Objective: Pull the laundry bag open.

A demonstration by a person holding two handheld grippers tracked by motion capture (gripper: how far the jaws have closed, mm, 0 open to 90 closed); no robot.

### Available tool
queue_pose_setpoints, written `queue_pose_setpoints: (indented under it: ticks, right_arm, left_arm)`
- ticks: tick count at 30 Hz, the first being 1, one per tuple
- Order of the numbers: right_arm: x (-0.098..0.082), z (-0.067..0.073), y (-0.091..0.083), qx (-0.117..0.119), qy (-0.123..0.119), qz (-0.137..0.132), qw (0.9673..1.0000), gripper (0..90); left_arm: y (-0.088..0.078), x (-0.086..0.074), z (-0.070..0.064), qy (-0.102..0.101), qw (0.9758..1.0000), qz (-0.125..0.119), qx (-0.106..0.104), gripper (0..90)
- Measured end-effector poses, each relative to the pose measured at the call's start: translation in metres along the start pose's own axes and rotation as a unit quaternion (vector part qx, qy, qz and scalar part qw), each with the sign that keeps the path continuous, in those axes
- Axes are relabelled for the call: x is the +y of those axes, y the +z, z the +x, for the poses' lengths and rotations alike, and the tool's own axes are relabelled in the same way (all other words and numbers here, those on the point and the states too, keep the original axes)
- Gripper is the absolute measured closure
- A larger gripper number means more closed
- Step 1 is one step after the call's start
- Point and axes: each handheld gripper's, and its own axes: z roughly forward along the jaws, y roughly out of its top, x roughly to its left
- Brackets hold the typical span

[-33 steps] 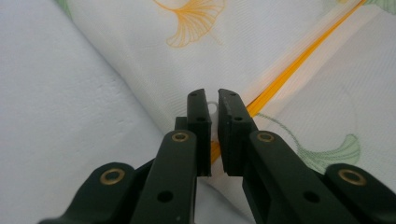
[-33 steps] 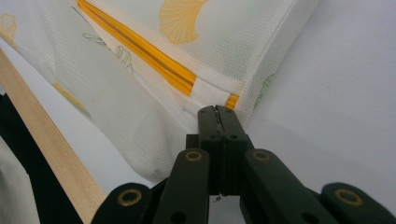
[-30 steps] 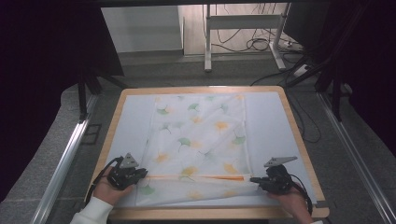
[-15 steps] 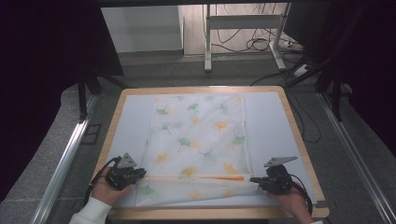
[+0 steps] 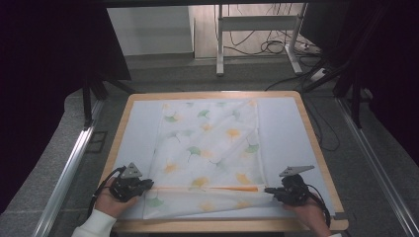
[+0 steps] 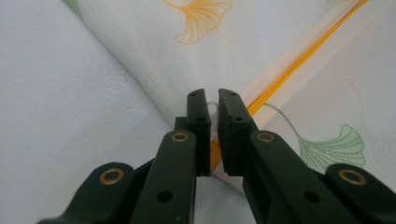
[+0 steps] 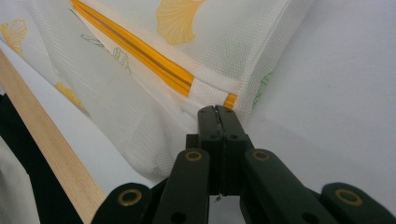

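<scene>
Both my grippers are pinched shut on the near corners of the cloth [image 5: 207,148], left gripper [image 6: 212,112] and right gripper [image 7: 217,112] right at the orange stripe [image 7: 140,51]. Best bet: lift evenly, keep it taut, fold toward the table's [image 5: 291,128] far edge.

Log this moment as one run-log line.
left claw: shut on cloth corner | right claw: shut on cloth corner | cloth: near edge pinched, rest flat on table

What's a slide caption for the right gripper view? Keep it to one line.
Right gripper shut on the corner of the leaf-print cloth beside its orange band, above the white table.
</scene>
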Motion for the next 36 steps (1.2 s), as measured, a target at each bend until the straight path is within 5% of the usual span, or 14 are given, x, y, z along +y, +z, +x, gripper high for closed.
queue_pose_setpoints:
  ticks: [17,23,30,36]
  right_arm:
    - [0.0,0.002,-0.001,-0.01,-0.019,-0.005,0.9998,89.7]
    - [0.002,0.004,-0.009,-0.024,-0.027,-0.043,0.9984,89.3]
    - [0.005,0.008,-0.013,-0.033,-0.036,-0.078,0.9957,79.9]
    - [0.015,0.011,-0.008,-0.047,-0.036,-0.099,0.9933,62.3]
  left_arm:
    - [0.005,0.005,-0.007,0.024,0.9996,-0.013,0.006,78.5]
    - [0.003,0.007,-0.008,0.021,0.9991,-0.036,0.008,68.5]
    - [-0.007,0.01,-0.008,-0.002,0.9947,-0.1,0.024,57.4]
    - [-0.002,0.019,-0.003,-0.014,0.9926,-0.117,0.03,54.5]
